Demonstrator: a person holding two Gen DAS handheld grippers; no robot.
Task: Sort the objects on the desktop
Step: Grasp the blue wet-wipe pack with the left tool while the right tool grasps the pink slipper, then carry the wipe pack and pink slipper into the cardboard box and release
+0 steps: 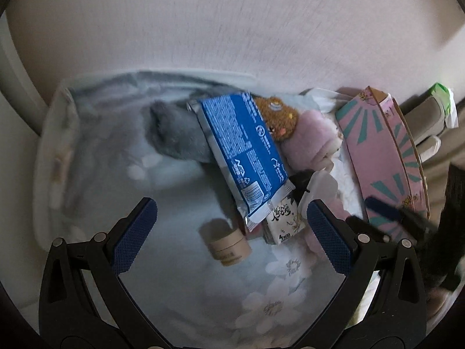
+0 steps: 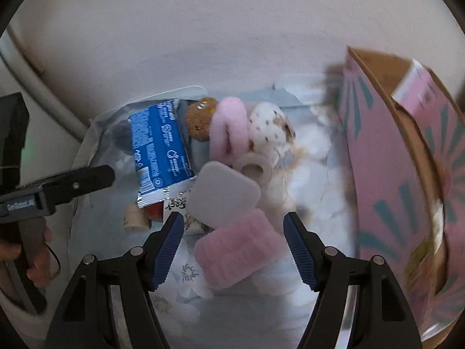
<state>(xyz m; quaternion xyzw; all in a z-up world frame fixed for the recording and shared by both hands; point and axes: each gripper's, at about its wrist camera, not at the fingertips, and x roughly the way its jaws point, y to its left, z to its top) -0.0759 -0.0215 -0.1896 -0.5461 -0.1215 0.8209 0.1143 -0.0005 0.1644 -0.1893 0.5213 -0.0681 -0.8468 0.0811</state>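
A floral tray [image 1: 87, 151] holds a heap of objects. In the left wrist view I see a blue packet [image 1: 247, 151], a brown plush [image 1: 279, 119], a pink plush [image 1: 308, 139], a small beige jar [image 1: 228, 247] and a white tissue pack [image 1: 283, 221]. My left gripper [image 1: 229, 232] is open, with the jar between its fingers. In the right wrist view my right gripper [image 2: 234, 250] is open over a pink fuzzy block [image 2: 235, 256] and a grey-white square case [image 2: 223, 195]. A tape roll [image 2: 255, 168] and spotted plush [image 2: 270, 128] lie behind.
A pink cardboard box [image 2: 386, 157] with teal rays stands open at the tray's right side; it also shows in the left wrist view [image 1: 383, 157]. The left gripper's finger [image 2: 87, 180] shows at the left. A pale wall rises behind the tray.
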